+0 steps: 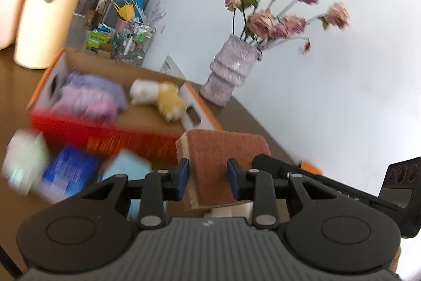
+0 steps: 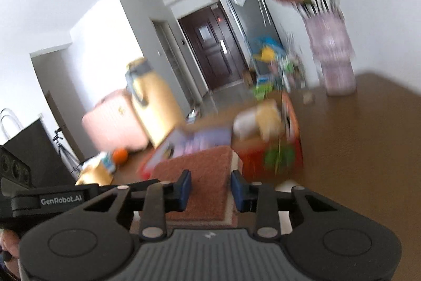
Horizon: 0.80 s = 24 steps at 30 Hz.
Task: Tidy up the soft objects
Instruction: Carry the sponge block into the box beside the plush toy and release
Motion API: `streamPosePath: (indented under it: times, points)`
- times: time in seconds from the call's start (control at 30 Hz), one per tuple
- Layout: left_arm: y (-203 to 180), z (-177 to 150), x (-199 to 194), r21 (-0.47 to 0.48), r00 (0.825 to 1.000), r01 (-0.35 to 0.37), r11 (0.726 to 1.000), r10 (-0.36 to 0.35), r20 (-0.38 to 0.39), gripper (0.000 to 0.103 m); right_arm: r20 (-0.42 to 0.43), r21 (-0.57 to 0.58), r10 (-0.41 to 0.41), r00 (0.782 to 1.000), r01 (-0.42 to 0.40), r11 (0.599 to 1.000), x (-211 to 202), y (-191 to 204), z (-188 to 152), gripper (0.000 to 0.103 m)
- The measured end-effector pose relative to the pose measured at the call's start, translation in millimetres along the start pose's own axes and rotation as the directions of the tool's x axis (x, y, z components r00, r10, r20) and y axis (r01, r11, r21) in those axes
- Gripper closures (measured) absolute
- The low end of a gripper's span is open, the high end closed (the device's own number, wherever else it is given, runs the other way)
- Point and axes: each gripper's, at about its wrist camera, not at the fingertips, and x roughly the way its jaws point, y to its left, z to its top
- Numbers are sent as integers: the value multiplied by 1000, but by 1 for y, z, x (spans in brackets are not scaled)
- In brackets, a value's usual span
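Left wrist: left claw (image 1: pixel 208 179) clamps rust-brown scrub sponge (image 1: pixel 223 162). Right claw (image 2: pixel 210 191) grips it too. Uneven pull could drop it short of orange cardboard box (image 1: pixel 200 102).

A home, living room by the entrance

I am looking at a brown table (image 2: pixel 368 128) with a vase of dried roses (image 1: pixel 231 70), a dark entrance door (image 2: pixel 210 49), and suitcases (image 2: pixel 115 123) standing behind.

A ribbed vase (image 1: pixel 230 70) of dried roses (image 1: pixel 273 20) stands beside a yellow jug (image 1: pixel 47 15) on the brown table (image 2: pixel 355 136).
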Motion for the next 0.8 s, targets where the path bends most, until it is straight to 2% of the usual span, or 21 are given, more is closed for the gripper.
streamPosePath:
  times: [0.1,0.2,0.3,0.4,0.5,0.6,0.7,0.8]
  points:
    - [15,48,44,-57,1000,-4,998,3,-23,71,-35,14,-19,999,19,1000,49,-17,49,72]
    - [31,77,86,-91,999,-34,995,30,-45,72,-103,42,-40,994,45,998,105,-38,81,72]
    - [53,85,131,-139,993,-67,988,53,-101,72,-171,20,-83,982,88,996,150,-53,91,72]
    - [71,80,158,-164,985,-102,981,76,-157,72,-231,-24,-133,964,131,991,182,-61,83,71]
    - [77,70,177,-152,975,-117,981,84,-206,71,-262,-69,-189,946,177,982,194,-65,71,69]
    - [73,62,189,-103,967,-108,989,80,-243,70,-251,-174,-270,930,231,957,197,-59,62,71]
    - [66,63,186,-57,968,-125,991,109,-224,69,-249,-211,-284,926,235,949,194,-53,60,66]
    - [52,71,161,10,980,-108,994,108,-166,64,-211,-227,-296,932,248,942,180,-45,68,65]
